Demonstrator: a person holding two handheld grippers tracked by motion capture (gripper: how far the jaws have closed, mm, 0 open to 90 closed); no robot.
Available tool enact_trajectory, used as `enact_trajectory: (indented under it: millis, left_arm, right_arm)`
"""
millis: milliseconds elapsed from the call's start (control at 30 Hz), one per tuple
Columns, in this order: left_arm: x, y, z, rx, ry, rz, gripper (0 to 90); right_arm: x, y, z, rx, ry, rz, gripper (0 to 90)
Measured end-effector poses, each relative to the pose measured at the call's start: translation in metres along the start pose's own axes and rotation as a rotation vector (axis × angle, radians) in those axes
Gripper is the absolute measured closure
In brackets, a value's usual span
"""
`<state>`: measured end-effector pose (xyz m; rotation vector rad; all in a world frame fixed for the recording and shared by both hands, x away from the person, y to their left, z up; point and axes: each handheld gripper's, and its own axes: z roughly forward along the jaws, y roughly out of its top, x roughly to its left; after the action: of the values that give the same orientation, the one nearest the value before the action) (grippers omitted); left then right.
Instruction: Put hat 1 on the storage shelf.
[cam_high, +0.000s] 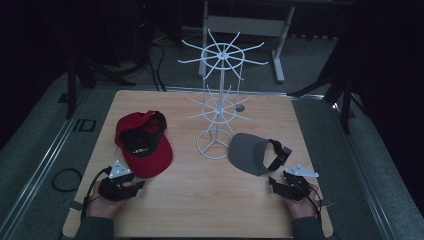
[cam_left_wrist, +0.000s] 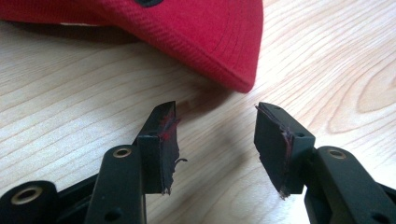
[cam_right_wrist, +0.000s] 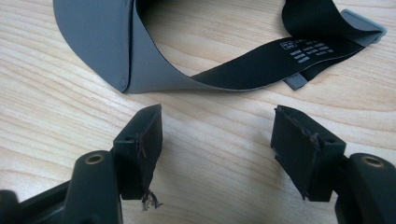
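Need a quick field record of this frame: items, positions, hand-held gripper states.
surface: wooden table
red cap: lying left of the rack, brim toward the person
grey visor: lying right of the rack, black strap attached
wire rack: white, upright, centre, hooks bare
left hand-held gripper: open, just short of the cap brim
right hand-held gripper: open, just short of the visor

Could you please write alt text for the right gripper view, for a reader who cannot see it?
The right tool hovers open over a light wooden table, its two black jaws spread and holding nothing. Just beyond them lies a grey visor with a black strap curling off to the right.
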<state>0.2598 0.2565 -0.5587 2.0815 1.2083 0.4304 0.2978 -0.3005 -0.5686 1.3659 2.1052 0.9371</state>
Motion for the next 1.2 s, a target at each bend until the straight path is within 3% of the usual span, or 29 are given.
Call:
enact_trajectory:
  millis: [167,333,733,1100,1200]
  left_arm:
    - [-0.001,0.001,-0.005,-0.030,-0.007,-0.034,49.1]
    - [0.000,0.007,-0.007,-0.052,-0.050,-0.085,47.0]
    - [0.017,0.018,-0.005,-0.078,-0.099,-0.195,46.5]
    - [0.025,0.028,0.012,-0.036,-0.116,-0.230,48.0]
    - [0.025,0.030,0.016,-0.018,-0.106,-0.220,50.0]
  right_arm:
    - [0.000,0.000,0.000,0.000,0.000,0.000,33.6]
    - [0.000,0.000,0.000,0.001,0.002,-0.001,33.2]
    - [0.000,0.000,0.000,0.001,0.002,-0.001,33.2]
    - [0.000,0.000,0.000,0.002,0.003,-0.001,32.9]
    - [0.000,0.000,0.000,0.002,0.003,-0.002,32.8]
